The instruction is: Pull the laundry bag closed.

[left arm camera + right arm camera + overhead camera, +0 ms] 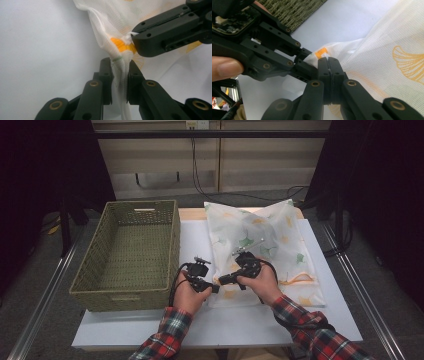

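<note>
White mesh bag (260, 245) corner pinched by both tongs (216, 288) (223, 280) together.

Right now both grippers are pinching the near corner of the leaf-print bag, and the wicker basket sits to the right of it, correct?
One thing is off: the wicker basket sits to the left of the leaf-print bag, not the right, as the high view shows. The rest stands: the left gripper and right gripper both pinch the bag's near corner.

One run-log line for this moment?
left gripper: fabric between jaws | right gripper: shut on white leaf-print mesh bag corner | woven green basket: empty
</note>
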`<state>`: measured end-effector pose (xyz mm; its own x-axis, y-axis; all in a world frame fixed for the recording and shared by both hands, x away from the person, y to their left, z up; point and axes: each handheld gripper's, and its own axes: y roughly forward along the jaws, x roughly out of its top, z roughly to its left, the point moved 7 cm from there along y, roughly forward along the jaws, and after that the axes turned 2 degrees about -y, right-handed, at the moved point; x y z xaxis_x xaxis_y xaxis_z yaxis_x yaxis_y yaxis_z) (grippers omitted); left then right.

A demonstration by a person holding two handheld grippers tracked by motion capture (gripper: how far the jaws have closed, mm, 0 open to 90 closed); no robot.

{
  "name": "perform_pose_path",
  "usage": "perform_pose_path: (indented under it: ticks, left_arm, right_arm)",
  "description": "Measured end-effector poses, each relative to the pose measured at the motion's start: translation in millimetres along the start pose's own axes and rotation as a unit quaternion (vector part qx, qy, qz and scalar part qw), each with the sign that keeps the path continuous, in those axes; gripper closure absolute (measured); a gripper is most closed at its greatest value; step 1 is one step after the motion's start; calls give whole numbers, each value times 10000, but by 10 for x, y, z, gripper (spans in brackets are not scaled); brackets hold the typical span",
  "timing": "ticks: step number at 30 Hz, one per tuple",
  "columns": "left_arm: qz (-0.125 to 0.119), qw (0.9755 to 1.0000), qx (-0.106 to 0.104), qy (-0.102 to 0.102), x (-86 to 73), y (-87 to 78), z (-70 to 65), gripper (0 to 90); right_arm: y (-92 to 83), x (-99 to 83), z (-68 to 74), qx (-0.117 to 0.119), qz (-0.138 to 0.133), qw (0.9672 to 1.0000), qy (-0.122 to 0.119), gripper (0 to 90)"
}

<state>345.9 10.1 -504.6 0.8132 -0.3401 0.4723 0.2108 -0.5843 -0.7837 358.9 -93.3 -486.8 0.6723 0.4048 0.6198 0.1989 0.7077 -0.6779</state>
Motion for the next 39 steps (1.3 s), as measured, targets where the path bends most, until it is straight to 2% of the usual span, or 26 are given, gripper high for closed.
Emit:
perform_pose_path:
  ticks: [4, 5, 7, 9, 12, 13, 15, 16, 17, 19, 21, 22, 23, 24, 31, 33, 35, 36, 37, 39]
  left_arm:
    - [36, 10000, -36, 53, 11, -1, 1, 770]
    - [-17, 10000, -15, -22, 22, 1, -3, 760]
    - [-15, 9999, -124, -36, 37, -5, -20, 737]
    - [-20, 9999, -110, -56, 50, -15, -20, 725]
    - [29, 9998, -182, 0, 46, -13, -23, 746]
    - [-15, 9997, -226, -103, 54, -1, -30, 765]
    - [3, 9996, -269, 2, 52, 3, -32, 822]
    - [74, 9996, -285, 33, 43, 2, -46, 879]
    - [58, 9995, -294, -64, 47, 2, -59, 883]
    - [104, 9995, -299, -61, 49, -5, -45, 886]
    - [138, 9988, -342, -334, 49, -18, -34, 889]
    - [146, 9989, -267, -365, 51, -28, -18, 890]
    - [202, 9982, -349, -436, 47, -41, -27, 891]
    - [188, 9977, -336, -551, 48, -46, -31, 891]
    - [134, 9980, -176, -596, 64, -98, -20, 892]
    - [97, 9971, -245, -712, 68, -85, -46, 892]
    - [169, 9979, -266, -574, 58, -83, -32, 892]
    - [146, 9973, -271, -664, 59, -69, -48, 891]
    - [229, 9980, -264, -521, 46, -70, -31, 891]
    - [184, 9975, -288, -612, 51, -57, -49, 891]
  right_arm:
    - [-17, -3, -2, -17, 0, 10000, 32, 900]
    - [-21, -2, -1, -30, -10, 10000, 44, 900]
    - [-34, 4, -2, -51, -55, 10000, 38, 900]
    - [-42, 3, 7, -32, -58, 10000, 6, 900]
    - [-52, 9, 7, -29, -122, 9999, -42, 900]
    - [-55, 8, 11, -23, -123, 9999, -54, 900]
    - [-59, 4, 19, -23, -113, 9999, -13, 900]
    - [-56, 6, 18, -16, -129, 9999, -39, 900]
    - [-56, 5, 19, -4, -124, 9999, -49, 900]
    - [-59, 4, 18, -20, -155, 9999, -13, 900]
    - [-70, -2, 16, -2, -122, 9999, -15, 900]
    - [-78, -8, 18, 13, -119, 9999, -7, 900]
    - [-83, -14, 18, 41, -120, 9999, 3, 900]
    - [-89, -19, 23, 82, -99, 9999, 34, 900]
    - [-109, 1, 53, 72, -184, 9998, 51, 900]
    - [-99, 6, 45, 112, -239, 9996, 43, 900]
    - [-97, -2, 29, 194, -253, 9994, 152, 900]
    - [-95, -6, 19, 218, -282, 9991, 228, 899]
    - [-93, -12, 14, 211, -235, 9993, 215, 891]
    - [-87, -10, 16, 182, -228, 9993, 237, 875]
